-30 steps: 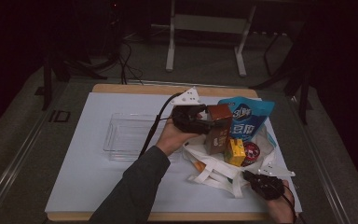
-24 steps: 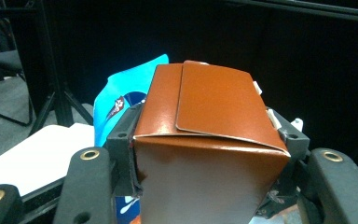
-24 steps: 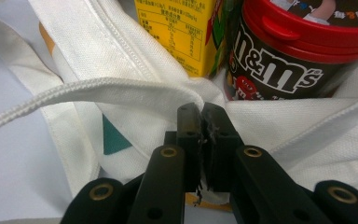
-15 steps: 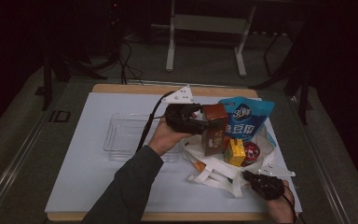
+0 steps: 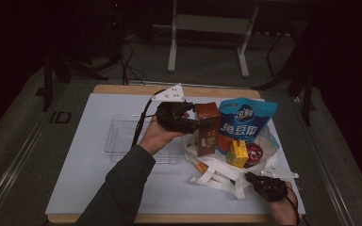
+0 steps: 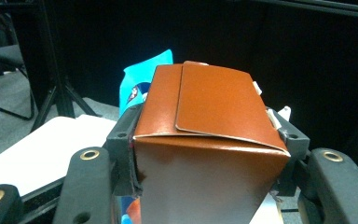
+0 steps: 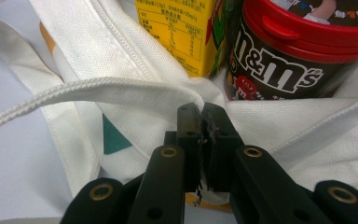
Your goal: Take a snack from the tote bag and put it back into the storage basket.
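My left gripper (image 5: 197, 125) is shut on a brown carton (image 5: 209, 113), its jaws pressing the two sides just under the folded top (image 6: 209, 140). The carton is upright over the open white tote bag (image 5: 217, 172). A blue snack bag (image 5: 245, 122) stands behind the carton, and its corner (image 6: 142, 84) peeks out in the left gripper view. In the tote sit a yellow juice box (image 5: 237, 154) and an M&M's jar (image 5: 253, 154). My right gripper (image 7: 201, 116) is shut on the tote's cloth rim in front of the juice box (image 7: 182, 32) and the jar (image 7: 289, 56).
A clear plastic tray (image 5: 122, 136) lies on the white mat (image 5: 89, 188) just left of the left hand. The tote's straps (image 5: 207, 181) trail toward the table's front edge. Chair and stand legs rise on the dark floor beyond the table.
The left gripper has carried the brown carton a little to the left and slightly up. The right gripper has stayed where it was on the tote.
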Demonstrator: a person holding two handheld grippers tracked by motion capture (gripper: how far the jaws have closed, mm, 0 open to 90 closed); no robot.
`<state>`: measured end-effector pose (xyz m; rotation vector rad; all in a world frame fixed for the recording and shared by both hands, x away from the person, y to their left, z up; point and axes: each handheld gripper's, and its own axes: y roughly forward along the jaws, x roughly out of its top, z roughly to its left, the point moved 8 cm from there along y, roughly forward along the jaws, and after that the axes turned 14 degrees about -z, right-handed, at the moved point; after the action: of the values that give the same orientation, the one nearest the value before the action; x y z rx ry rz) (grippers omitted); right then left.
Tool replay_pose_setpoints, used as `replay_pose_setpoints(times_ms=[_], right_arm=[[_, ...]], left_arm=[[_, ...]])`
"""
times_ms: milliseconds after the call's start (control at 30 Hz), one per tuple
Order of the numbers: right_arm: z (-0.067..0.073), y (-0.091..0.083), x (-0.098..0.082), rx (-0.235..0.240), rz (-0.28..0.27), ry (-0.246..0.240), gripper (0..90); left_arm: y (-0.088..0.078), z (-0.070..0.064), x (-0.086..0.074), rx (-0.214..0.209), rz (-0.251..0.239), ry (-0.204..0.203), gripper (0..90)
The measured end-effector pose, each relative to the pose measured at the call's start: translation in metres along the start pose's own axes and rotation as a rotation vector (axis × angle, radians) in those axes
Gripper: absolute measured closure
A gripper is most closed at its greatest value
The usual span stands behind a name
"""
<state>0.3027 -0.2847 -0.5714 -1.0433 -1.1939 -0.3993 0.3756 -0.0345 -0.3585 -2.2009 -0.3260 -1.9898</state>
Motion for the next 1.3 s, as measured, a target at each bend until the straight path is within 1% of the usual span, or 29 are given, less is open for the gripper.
replay_pose_setpoints(times_ms=[200, 367, 400, 433, 800, 1000, 1200, 1300], right_arm=[[0.0, 0.0, 0.0, -0.001, 0.0, 0.0, 85.9], [0.0, 0.0, 0.0, -0.001, 0.0, 0.001, 85.9], [0.0, 0.0, 0.0, -0.001, 0.0, 0.001, 85.9], [0.0, 0.0, 0.0, 0.0, 0.0, 0.001, 85.9], [0.0, 0.0, 0.0, 0.001, 0.0, 0.0, 85.9], [0.0, 0.0, 0.0, 0.001, 0.001, -0.001, 85.9], [0.0, 0.0, 0.0, 0.001, 0.001, -0.001, 85.9], [0.0, 0.0, 0.0, 0.001, 0.001, -0.001, 85.9]], left_arm=[[-0.012, 0.005, 0.001, 0.016, 0.0, 0.004, 42.3], [-0.023, 0.01, 0.003, 0.029, -0.01, 0.004, 42.2], [-0.023, 0.01, 0.003, 0.029, -0.01, 0.004, 42.2], [-0.028, 0.012, 0.004, 0.034, -0.012, 0.007, 42.2], [-0.051, 0.021, 0.004, 0.073, -0.023, 0.02, 42.3], [-0.063, 0.025, 0.004, 0.086, -0.016, 0.028, 42.3], [-0.075, 0.029, 0.005, 0.106, -0.031, 0.038, 42.3], [-0.082, 0.032, 0.005, 0.117, -0.035, 0.036, 42.3]])
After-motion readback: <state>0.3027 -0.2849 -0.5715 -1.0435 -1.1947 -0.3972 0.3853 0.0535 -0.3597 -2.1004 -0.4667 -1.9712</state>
